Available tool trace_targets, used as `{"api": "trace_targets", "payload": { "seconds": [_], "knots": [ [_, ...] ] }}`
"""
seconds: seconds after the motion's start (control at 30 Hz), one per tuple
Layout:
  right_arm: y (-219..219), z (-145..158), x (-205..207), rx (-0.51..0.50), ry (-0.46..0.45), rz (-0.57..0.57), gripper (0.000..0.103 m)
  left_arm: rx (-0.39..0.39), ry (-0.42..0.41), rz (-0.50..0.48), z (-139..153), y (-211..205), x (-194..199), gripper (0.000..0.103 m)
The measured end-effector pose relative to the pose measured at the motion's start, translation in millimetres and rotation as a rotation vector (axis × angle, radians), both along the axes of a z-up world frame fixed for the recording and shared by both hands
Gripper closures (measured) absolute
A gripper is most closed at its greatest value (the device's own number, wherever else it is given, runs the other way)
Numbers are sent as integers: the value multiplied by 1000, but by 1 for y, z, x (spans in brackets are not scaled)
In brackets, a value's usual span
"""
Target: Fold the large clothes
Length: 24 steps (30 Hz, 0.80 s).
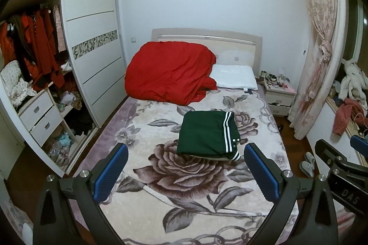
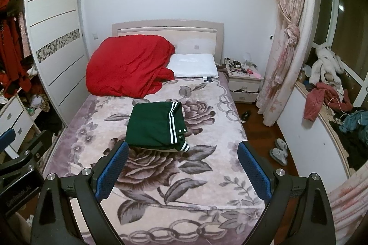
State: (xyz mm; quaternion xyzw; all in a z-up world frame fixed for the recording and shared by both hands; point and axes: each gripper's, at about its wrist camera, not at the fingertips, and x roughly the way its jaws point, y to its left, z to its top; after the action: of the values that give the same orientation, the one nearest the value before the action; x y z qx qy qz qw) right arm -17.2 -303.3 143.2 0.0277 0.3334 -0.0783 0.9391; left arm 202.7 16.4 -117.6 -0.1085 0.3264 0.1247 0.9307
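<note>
Holding my left tongs (image 1: 185,172) and right tongs (image 2: 181,170) wide apart and empty above the bed (image 2: 161,187), I think the folding looks done, because the green jacket with white stripes (image 2: 154,127) lies in a neat flat square in the middle, away from the red quilt (image 2: 128,65).

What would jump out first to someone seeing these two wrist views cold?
Probably the bulky bright red quilt heaped at the head of the bed, beside the white pillow. Next, the dark green garment with white stripes, lying folded in a neat rectangle mid-bed on the floral blanket. Both the left gripper and right gripper are open and empty, short of it.
</note>
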Motion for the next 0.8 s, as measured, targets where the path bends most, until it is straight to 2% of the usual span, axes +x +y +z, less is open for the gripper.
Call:
{"api": "trace_targets", "payload": {
  "seconds": [0.8],
  "knots": [
    [2, -3, -11, 1, -7, -8, 6, 10, -12, 3, 1, 2, -3, 0]
  ]
}}
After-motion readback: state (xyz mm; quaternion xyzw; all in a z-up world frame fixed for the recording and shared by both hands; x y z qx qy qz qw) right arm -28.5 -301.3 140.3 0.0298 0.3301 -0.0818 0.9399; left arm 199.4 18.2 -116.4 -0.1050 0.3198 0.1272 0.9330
